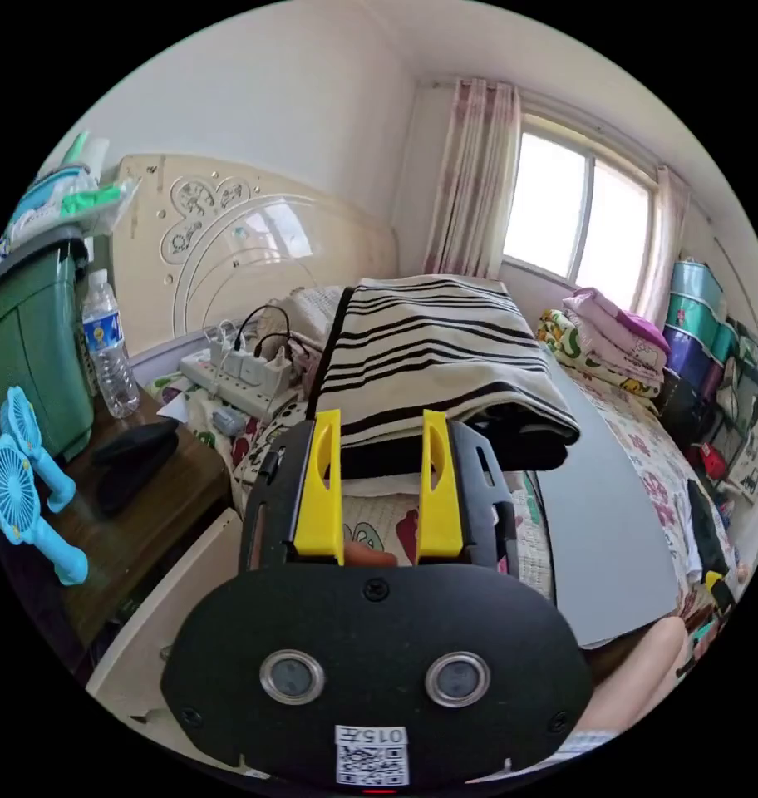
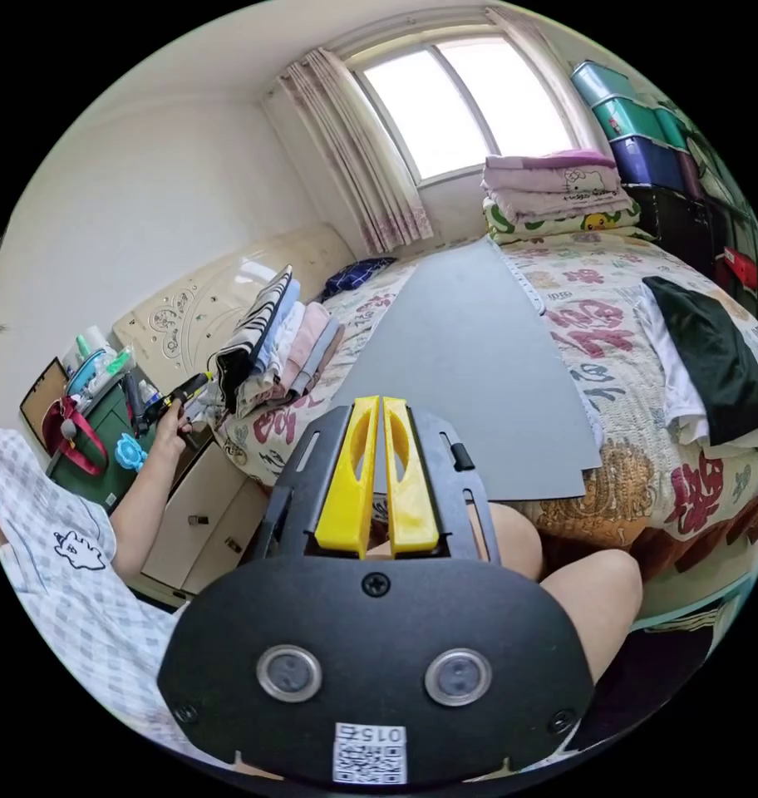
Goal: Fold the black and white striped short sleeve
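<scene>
Striped shirt (image 1: 433, 353), already folded, tops the clothes pile (image 2: 292, 345) beside the headboard (image 1: 229, 241). Left gripper (image 1: 381, 432) gapes empty at its edge; right gripper (image 2: 377, 424), nearly closed, holds nothing. Best withdraw gently without nudging the stack.

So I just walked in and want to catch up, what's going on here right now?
A person is folding clothes on a bed with a handheld gripper in each hand. The striped short sleeve is already folded and lies on top of a pile of folded clothes near the headboard. The left gripper sits open right at its edge, not clamping it. The right gripper is shut on nothing, hovering at the near edge of the grey folding board.
</scene>
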{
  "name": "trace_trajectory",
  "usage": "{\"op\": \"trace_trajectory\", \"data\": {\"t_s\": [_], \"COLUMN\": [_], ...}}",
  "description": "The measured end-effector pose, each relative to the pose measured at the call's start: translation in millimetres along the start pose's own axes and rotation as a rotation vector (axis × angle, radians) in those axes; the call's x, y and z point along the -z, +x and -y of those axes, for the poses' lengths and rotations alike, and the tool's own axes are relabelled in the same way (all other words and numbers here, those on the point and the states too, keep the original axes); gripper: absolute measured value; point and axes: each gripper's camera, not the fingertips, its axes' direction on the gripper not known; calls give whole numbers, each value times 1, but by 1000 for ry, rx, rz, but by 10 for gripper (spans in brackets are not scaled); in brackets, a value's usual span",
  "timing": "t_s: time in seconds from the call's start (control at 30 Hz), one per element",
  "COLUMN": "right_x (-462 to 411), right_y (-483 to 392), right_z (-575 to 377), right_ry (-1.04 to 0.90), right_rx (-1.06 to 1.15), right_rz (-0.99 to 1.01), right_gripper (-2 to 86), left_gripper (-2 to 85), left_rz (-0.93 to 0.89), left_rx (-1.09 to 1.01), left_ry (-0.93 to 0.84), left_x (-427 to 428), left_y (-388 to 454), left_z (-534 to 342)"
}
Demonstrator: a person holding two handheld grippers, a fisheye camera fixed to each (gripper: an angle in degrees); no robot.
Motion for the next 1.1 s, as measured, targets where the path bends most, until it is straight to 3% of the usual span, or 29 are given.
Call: {"op": "trace_trajectory", "data": {"t_s": [0.23, 0.4, 0.57, 0.63, 0.73, 0.93, 1.1], "right_x": [-28, -43, -56, -66, -82, -126, -208], "right_y": [35, 49, 64, 67, 57, -16, -74], "right_z": [-77, -127, -176, -192, -182, -141, -148], "right_ry": [-18, -24, -28, -15, -9, 17, -56], "right_rx": [-67, -64, -60, -36, 70, 293, 415], "right_rz": [34, 52, 46, 91, 254, 499, 444], "right_gripper": [-2, -2, -1, 3, 13, 97, 160], "left_gripper": [164, 141, 28, 12, 3, -3, -2], "left_rz": [-159, -329, -347, -506, -720, -949, -947], "left_rx": [182, 279, 149, 57, -119, -381, -399], "left_ry": [-115, -93, 81, 208, 227, 80, -98], "left_x": [-57, -72, -29, 4, 25, 19, -8], "left_y": [-76, -106, -91, -69, -22, 74, 103], "left_z": [24, 14, 14, 24, 41, 3, -51]}}
